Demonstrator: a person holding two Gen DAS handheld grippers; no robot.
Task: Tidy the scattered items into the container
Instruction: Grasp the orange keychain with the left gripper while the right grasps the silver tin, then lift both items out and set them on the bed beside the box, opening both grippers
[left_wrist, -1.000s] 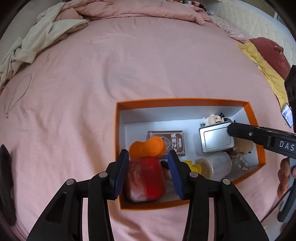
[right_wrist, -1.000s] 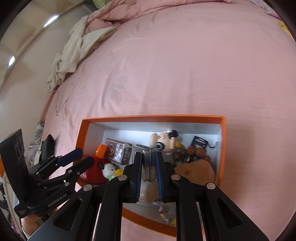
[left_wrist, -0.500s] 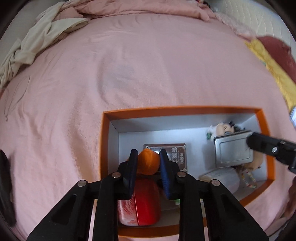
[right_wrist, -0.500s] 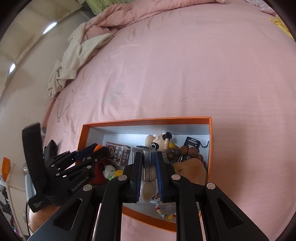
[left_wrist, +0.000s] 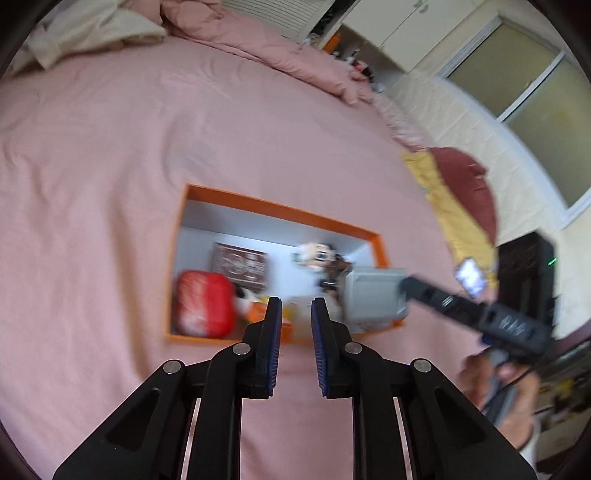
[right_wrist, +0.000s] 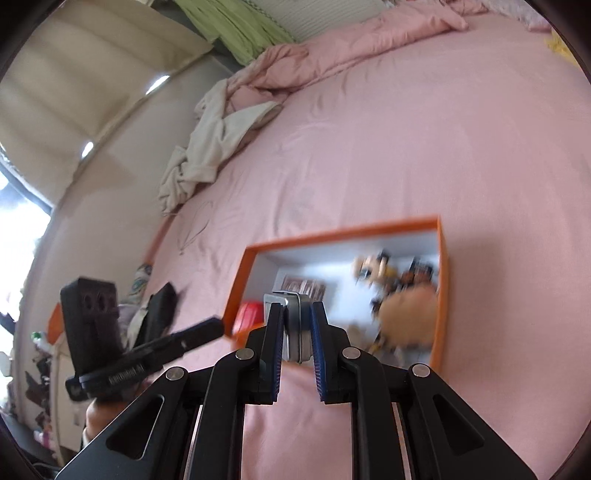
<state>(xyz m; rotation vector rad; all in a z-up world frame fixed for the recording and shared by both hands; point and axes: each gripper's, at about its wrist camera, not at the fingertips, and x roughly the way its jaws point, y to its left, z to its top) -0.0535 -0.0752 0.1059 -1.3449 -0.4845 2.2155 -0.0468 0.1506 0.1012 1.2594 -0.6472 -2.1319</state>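
One orange box (left_wrist: 280, 208), rectangular, rigid card walls, pale grey-white inside, sits on the bed (left_wrist: 110, 147). The bed has a smooth pink sheet, lightly creased. The box is nearer the bed's near edge than its far end; a rumpled pink duvet (left_wrist: 280, 55) and a cream cloth (right_wrist: 207, 147) are bunched along the far edge.

Inside the box, counted where legible:
- one glossy red rounded case (left_wrist: 205, 302), near-left corner
- one flat brown patterned card pack (left_wrist: 240, 264), by the left wall
- one small big-headed toy figure (left_wrist: 317, 253), against the far wall
- one tan rounded soft lump (right_wrist: 406, 314) at the right end, blurred
- beads and small bits around it, too smeared to count

One flat rectangular metal tin (left_wrist: 375, 293), dull silver with rounded corners, is over the box's right end, not resting in it.

Right gripper (right_wrist: 297, 332): fingers clenched on the tin, blue ribbed pads pressing both faces, tin edge-on between them.

Left gripper (left_wrist: 295, 332): fingers closing, narrow gap, nothing between them, touching nothing, in front of the box's near wall.

Motion blur in both views.
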